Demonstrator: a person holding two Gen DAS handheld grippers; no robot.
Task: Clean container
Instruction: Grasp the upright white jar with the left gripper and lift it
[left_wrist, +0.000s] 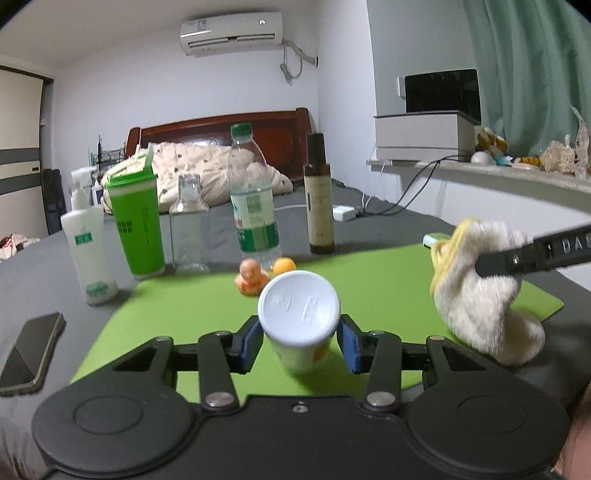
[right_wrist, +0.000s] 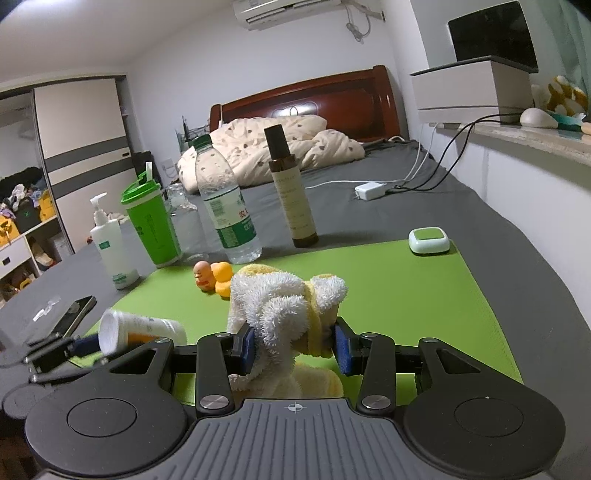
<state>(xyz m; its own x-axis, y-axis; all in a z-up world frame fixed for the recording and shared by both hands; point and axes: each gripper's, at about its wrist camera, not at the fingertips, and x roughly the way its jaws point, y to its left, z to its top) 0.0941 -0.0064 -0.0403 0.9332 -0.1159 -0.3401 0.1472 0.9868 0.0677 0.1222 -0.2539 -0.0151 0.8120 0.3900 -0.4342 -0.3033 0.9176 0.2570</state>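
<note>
My left gripper (left_wrist: 300, 341) is shut on a small white container (left_wrist: 300, 321) with a white lid and an orange mark, held above the green mat (left_wrist: 369, 291). In the right wrist view the container (right_wrist: 138, 330) lies sideways in the left gripper at the lower left. My right gripper (right_wrist: 293, 349) is shut on a white and yellow towel (right_wrist: 288, 310). In the left wrist view the towel (left_wrist: 480, 295) hangs from the right gripper at the right, apart from the container.
Behind the mat stand a white pump bottle (left_wrist: 88, 251), a green cup (left_wrist: 136, 221), a clear glass bottle (left_wrist: 189, 229), a water bottle (left_wrist: 253, 199) and a brown bottle (left_wrist: 319, 195). Rubber ducks (right_wrist: 212, 277), a green-white box (right_wrist: 428, 240) and a phone (left_wrist: 31, 350) lie nearby.
</note>
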